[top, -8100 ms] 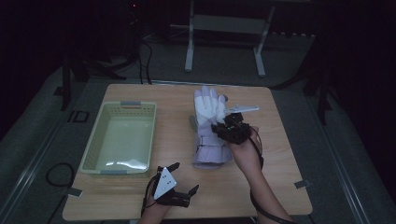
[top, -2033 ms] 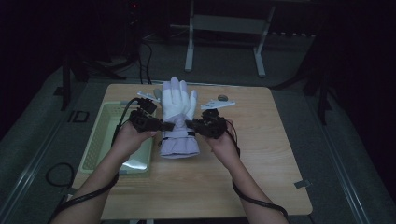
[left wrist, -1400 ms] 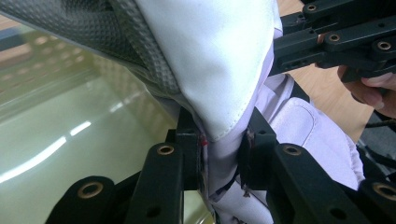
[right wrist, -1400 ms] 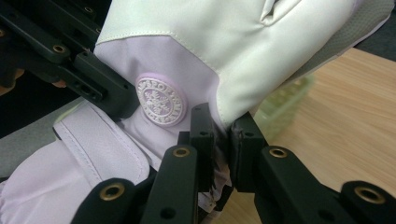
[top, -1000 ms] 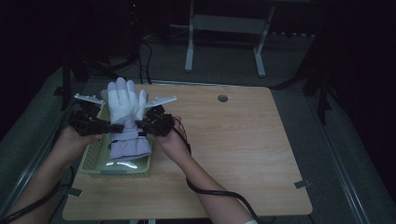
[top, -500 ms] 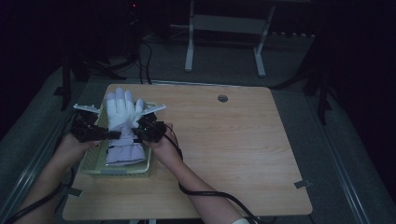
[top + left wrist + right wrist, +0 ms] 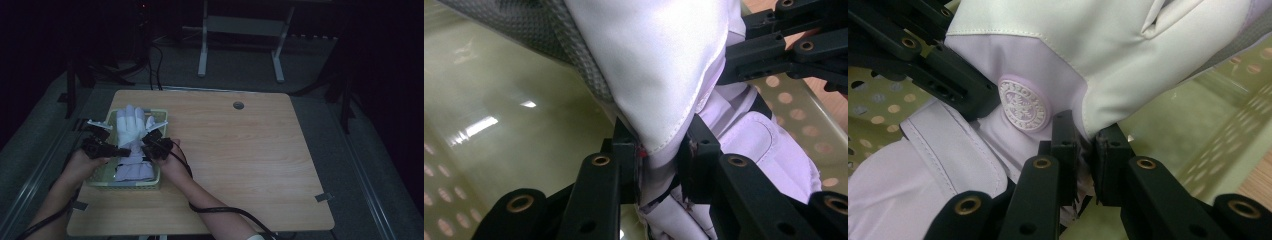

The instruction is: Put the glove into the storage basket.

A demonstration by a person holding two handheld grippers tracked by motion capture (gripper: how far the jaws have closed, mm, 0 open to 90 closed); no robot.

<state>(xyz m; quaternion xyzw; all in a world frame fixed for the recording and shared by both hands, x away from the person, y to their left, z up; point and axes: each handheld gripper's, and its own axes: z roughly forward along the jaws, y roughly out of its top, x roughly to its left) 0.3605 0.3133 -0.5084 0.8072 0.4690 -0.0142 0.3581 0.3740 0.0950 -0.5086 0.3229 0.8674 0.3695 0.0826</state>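
A white and lavender glove [image 7: 131,135] lies lengthwise in the pale green basket [image 7: 125,184] at the table's left, fingers pointing away from the person. My left gripper [image 7: 119,150] is shut on the glove's left edge near the wrist, and my right gripper [image 7: 143,149] is shut on its right edge. In the left gripper view the pads pinch a white hem of the glove [image 7: 659,65] at my left gripper [image 7: 659,161], over the basket floor [image 7: 499,115]. In the right gripper view my right gripper [image 7: 1087,150] clamps fabric of the glove [image 7: 1048,50] beside a round embossed badge [image 7: 1024,105].
The wooden table [image 7: 250,150] stretches bare to the right of the basket, with a small round grommet hole [image 7: 238,105] near its far edge. A black cable [image 7: 220,210] trails from the right hand along the forearm. The floor around is dark.
Both hands have carried the glove from the table's middle leftward over the basket and lowered it into the basket. Both grips have stayed closed on it.
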